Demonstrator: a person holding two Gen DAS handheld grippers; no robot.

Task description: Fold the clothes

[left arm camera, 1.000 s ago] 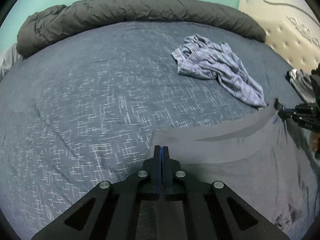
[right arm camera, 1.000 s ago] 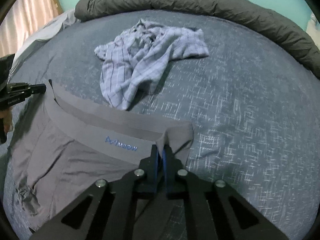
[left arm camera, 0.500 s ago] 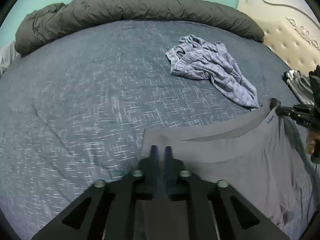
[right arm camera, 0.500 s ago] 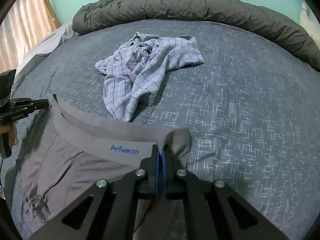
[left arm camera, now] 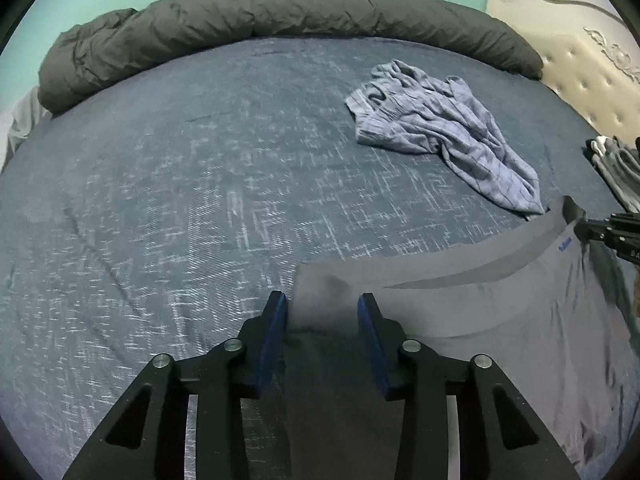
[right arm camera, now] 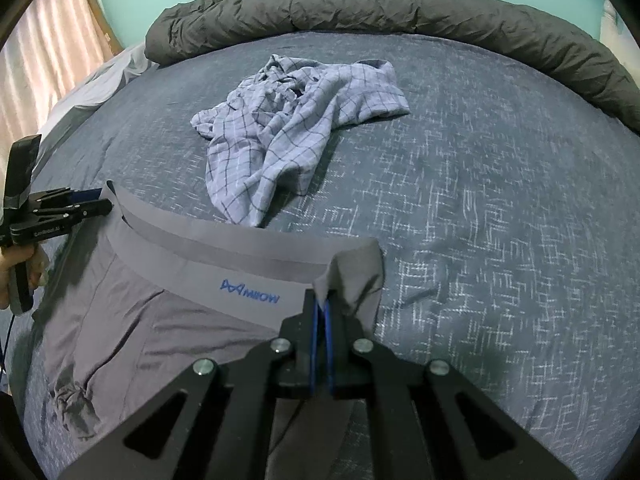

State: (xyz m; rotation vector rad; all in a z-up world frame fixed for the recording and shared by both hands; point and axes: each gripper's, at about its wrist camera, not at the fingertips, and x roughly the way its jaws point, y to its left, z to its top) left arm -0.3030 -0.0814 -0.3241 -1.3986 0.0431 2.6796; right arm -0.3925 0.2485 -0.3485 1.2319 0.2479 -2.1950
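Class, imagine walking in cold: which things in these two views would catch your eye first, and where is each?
The grey boxer briefs spread flat at the bed's near edge, the right gripper pinching one waistband corner, the left gripper open at the other. Behind lies a crumpled blue checked garment, and a rolled dark duvet lines the far edge.

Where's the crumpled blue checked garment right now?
The crumpled blue checked garment lies mid-bed on the dark blue sheet, just beyond the grey underwear's waistband, before the rolled dark duvet.

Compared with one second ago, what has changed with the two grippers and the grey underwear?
The left gripper has opened, releasing its corner of the grey stretch-fabric underwear. The right gripper stays shut on the other waistband corner. The crumpled blue checked garment lies unmoved.
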